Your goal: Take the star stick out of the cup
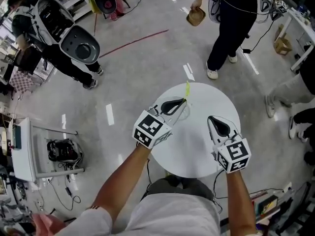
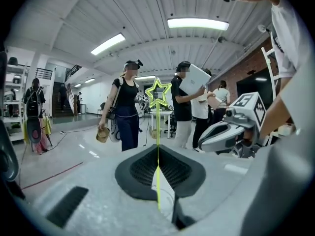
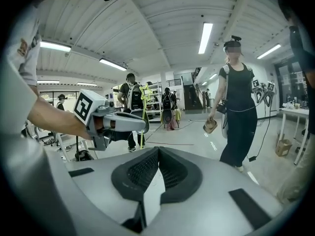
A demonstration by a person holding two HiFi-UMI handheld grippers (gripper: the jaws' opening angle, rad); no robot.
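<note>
Two clenched claws: left claw (image 2: 158,150) grips the star stick (image 2: 158,93), right claw (image 3: 158,151) empty; cup (image 1: 182,113) barely discernible.

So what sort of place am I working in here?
Probably a big open-plan lab or workshop: a polished grey concrete floor, long fluorescent strip lights on a white ribbed ceiling, and other people about, like the person in black wearing a head-mounted camera.

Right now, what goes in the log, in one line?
left hand-held gripper: shut on star stick | right hand-held gripper: shut, empty | table: white, round
</note>
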